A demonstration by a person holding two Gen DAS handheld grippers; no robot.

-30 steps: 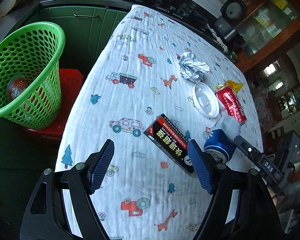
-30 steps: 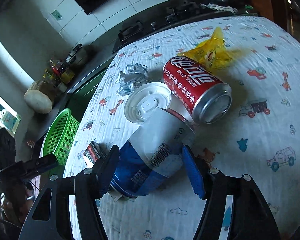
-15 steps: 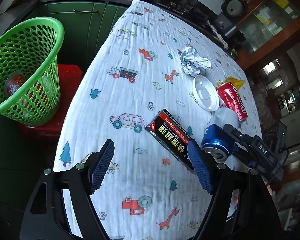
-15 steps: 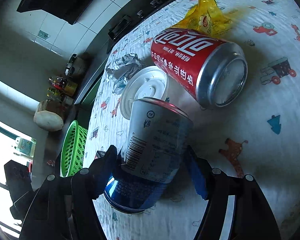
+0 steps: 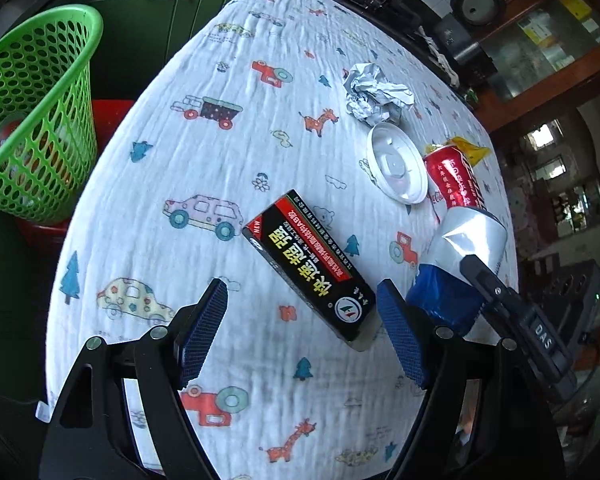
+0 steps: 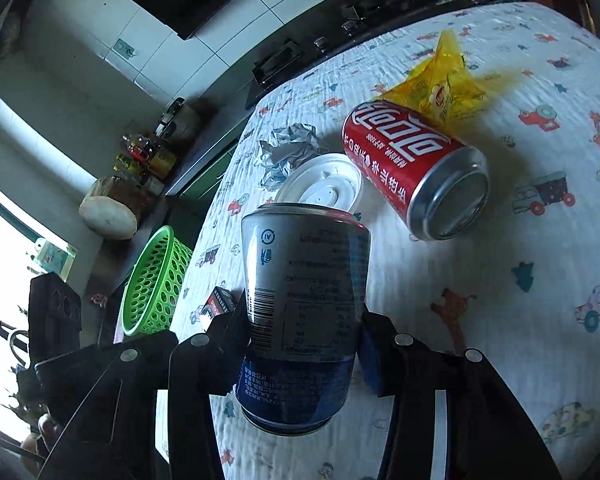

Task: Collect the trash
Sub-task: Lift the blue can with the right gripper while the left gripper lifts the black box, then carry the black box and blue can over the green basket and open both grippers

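The right gripper [image 6: 304, 344] has just been closing and now clamps the blue-and-silver can [image 6: 304, 308] low on its body, near the blue base, so most of the can stands beyond the pads; a grip that near the end could let the smooth metal swivel or slide out on the way to the green basket [image 5: 32, 120], and a hard squeeze could dent the thin wall. The red cola can [image 6: 416, 168] lies on its side just beyond the held can, with the white plastic lid [image 6: 324, 180] touching or nearly touching it, so a careless swing might set the red can rolling across the printed cloth [image 5: 204, 160]. The left gripper [image 5: 300, 336] hangs with jaws spread and nothing between the pads, its right finger just beside the near end of the black toothpaste box [image 5: 312, 264]; closing from here would probably nudge the box rather than catch it. Crumpled foil [image 5: 376, 94] and a yellow wrapper [image 6: 440, 80] wait further from the basket than the box. The basket stands off the cloth's edge, and through its mesh something red and round shows, though what it is I cannot tell.
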